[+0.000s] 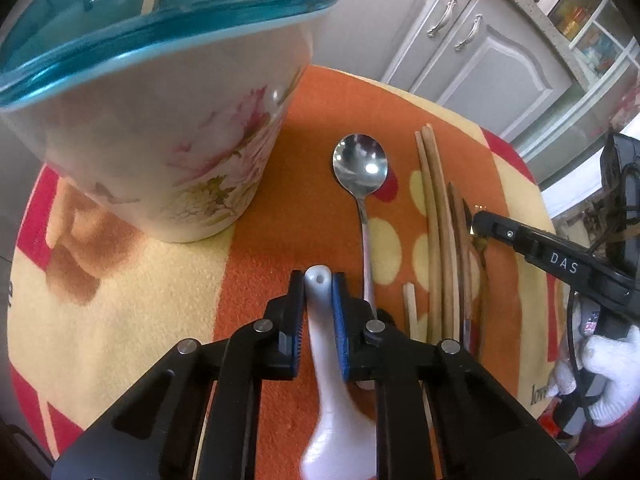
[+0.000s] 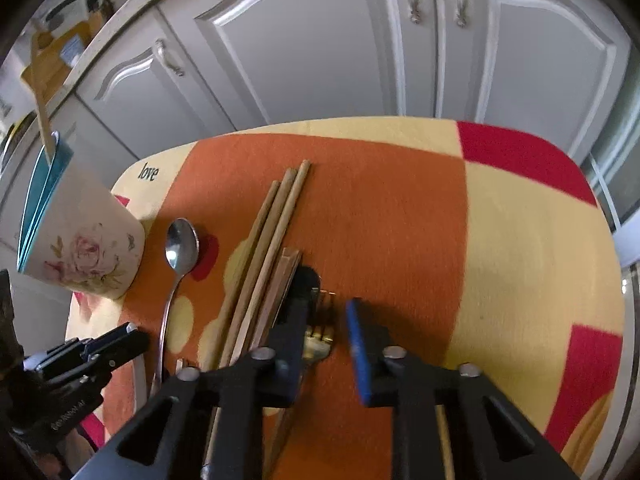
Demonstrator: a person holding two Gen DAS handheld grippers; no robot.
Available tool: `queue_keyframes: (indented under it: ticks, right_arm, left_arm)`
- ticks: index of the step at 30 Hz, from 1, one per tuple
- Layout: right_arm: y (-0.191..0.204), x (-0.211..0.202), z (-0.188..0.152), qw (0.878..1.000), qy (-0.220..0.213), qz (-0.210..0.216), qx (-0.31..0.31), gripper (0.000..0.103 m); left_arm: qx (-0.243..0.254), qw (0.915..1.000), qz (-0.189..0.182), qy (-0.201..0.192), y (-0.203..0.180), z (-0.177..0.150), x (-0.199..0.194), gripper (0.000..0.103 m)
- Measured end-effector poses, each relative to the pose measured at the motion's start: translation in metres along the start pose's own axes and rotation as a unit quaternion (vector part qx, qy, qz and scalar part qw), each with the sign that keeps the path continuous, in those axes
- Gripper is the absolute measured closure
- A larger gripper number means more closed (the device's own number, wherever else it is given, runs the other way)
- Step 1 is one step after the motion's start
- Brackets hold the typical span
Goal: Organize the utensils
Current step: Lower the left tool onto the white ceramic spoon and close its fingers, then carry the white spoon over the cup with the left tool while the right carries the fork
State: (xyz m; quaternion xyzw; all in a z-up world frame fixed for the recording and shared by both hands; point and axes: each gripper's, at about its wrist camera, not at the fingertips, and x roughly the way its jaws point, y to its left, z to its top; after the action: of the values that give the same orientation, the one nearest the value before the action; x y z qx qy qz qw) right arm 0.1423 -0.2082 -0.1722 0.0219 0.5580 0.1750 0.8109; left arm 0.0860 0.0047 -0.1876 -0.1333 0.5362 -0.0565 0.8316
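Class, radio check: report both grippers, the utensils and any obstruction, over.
Left gripper shut on white spoon. Right gripper open over gold fork. Metal spoon, chopsticks on mat. Floral holder ahead, path unobstructed.

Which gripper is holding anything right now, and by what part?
Left gripper clamps the white ceramic spoon near its handle end. Right gripper is open, holding nothing.
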Motion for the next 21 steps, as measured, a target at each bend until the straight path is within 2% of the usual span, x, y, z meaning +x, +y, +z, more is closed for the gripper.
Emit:
queue_keyframes:
  ticks: [1,3,10,21]
  right_arm:
    - [0.001,-0.001,0.0,1.0,-0.001,0.004,-0.002,0.098]
    - [0.003,-0.008,-0.002,1.0,-0.007,0.007,-0.009,0.101]
    - [-0.002,-0.034,-0.015,1.0,-0.021,0.015,-0.005,0.101]
    - [0.013,-0.105,-0.022,0.996,-0.082,0.016,-0.033,0.101]
  left_arm:
    - [-0.002,1.0,-0.005,0.002,0.001,0.0,-0.001,0.091]
    - [-0.011,0.9998,-0.015,0.007,0.006,-0.001,-0.006,0.091]
    - [0.001,0.9993,-0.038,-0.005,0.005,-0.006,-0.036,0.091]
    - [0.038,0.9969,-0.058,-0.037,0.001,-0.008,-0.094,0.092]
